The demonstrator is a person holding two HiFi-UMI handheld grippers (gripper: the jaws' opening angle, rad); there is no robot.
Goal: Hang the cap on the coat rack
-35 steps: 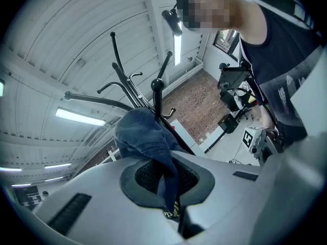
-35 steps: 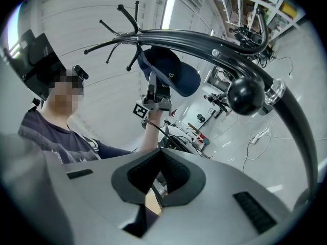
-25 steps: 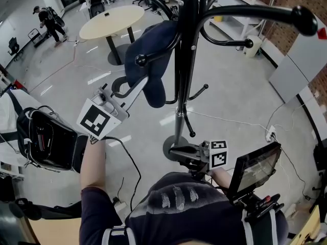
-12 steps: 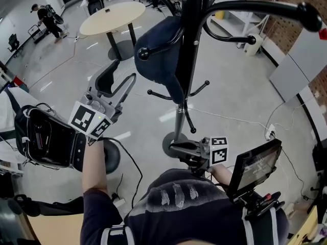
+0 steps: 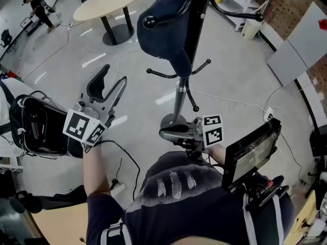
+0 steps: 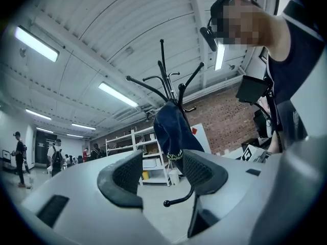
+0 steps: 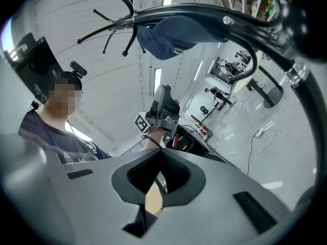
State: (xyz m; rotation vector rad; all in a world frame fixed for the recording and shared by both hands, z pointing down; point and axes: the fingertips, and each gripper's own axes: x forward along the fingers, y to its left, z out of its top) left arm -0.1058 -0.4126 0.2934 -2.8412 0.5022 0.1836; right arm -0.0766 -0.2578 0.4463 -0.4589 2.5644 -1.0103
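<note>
Grey floor (image 5: 245, 70) underlies rack (image 5: 179, 98) bearing cap (image 5: 163, 34); left fingers (image 6: 125, 180) just spread, right fingers (image 7: 139, 176) together.

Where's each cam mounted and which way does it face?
Head view: on the head, steeply down; shows left gripper, right gripper, torso, cap on rack.
Left gripper view: on that gripper, slightly upward at cap and rack; its jaws have just been opening, nothing between them; torso at right.
Right gripper view: on that gripper, past shut jaws at the left gripper; cap overhead.
Shared: all three show the cap on the rack.
</note>
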